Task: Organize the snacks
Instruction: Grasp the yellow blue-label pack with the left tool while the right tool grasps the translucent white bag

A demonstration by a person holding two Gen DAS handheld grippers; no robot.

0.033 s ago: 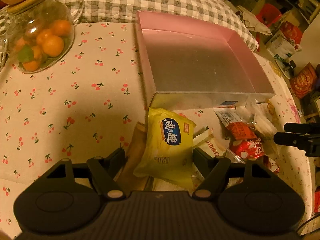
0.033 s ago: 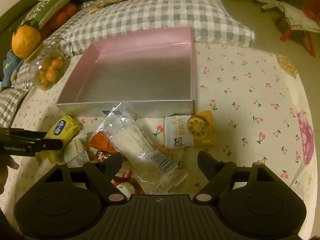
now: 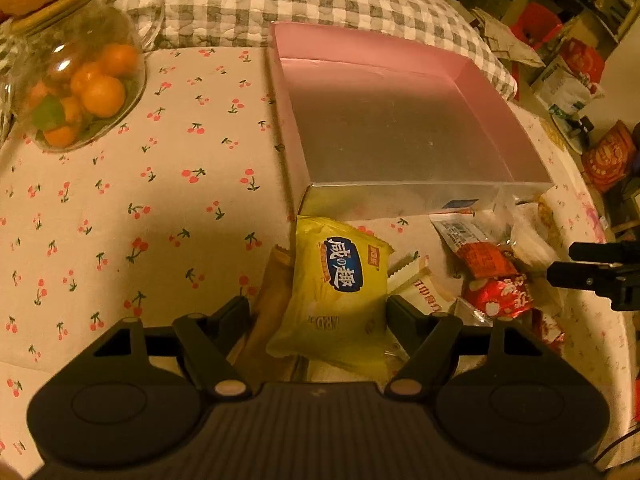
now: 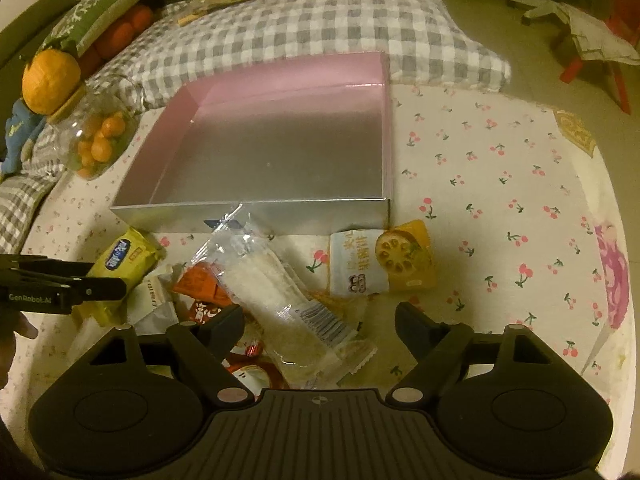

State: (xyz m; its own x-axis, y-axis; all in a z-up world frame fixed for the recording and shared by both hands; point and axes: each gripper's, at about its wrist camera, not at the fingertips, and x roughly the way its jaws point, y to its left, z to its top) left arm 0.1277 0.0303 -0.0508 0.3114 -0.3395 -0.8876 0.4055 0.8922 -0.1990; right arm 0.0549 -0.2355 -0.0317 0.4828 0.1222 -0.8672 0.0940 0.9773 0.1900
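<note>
The left gripper point(image 3: 318, 312) stands partly open astride a yellow snack packet point(image 3: 340, 296); its jaws have just been closing, and the right finger point(image 3: 400, 316) sits at the packet's edge while the left finger point(image 3: 236, 312) stands just clear beside a tan wrapper point(image 3: 272, 300) lying under the packet. Whether the pads actually press cannot be told. The right gripper point(image 4: 318, 320) is likewise partly open, its jaws having just been closing, over a clear packet of pale sticks point(image 4: 276, 300); the left finger point(image 4: 228, 324) is at the packet's side, the right finger point(image 4: 412, 324) well clear of it over bare cloth.

Both packets lie in a heap of snacks, among them red wrappers point(image 3: 496, 276) and a white-and-orange lotus-root packet point(image 4: 384, 260), on the cherry-print cloth point(image 4: 500, 200) just in front of the near wall of an open pink-lined box point(image 4: 280, 136), which holds nothing. A glass jar of small oranges point(image 3: 80, 80) stands toward the cloth's far left corner, and a grey checked cushion point(image 4: 320, 28) lies along its far edge behind the box.
</note>
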